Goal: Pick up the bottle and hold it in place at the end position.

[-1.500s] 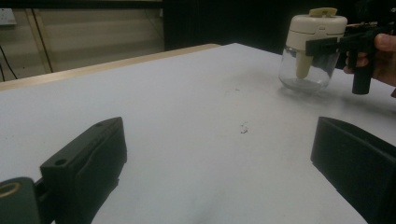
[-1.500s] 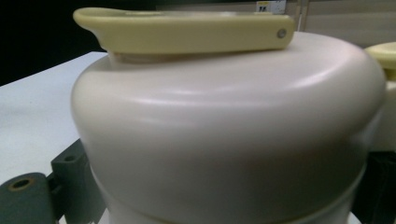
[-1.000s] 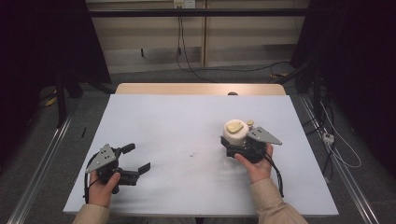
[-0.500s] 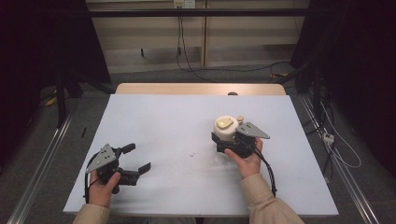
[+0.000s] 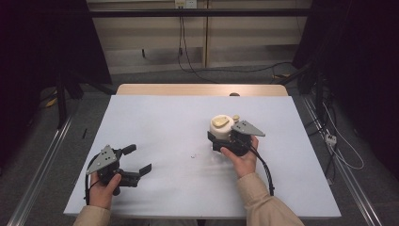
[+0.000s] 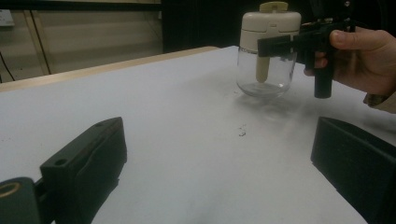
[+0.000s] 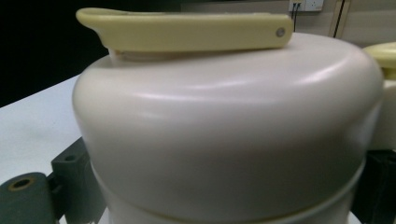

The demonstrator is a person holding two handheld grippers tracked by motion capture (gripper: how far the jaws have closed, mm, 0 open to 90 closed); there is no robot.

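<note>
Clamping the clear glass jar with a cream lid and yellow flip tab (image 5: 222, 128) toward the white table's (image 5: 164, 122) right edge, the right gripper (image 5: 220, 141) seems mid-carry, while the left gripper (image 5: 139, 161) waits spread open; steadiness comes next.

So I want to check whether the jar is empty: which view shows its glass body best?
The left gripper view: the jar stands side-on, its clear glass showing a pale stick inside. The high view gives mostly its cream lid; the right gripper view shows the lid close up, no glass.
</note>
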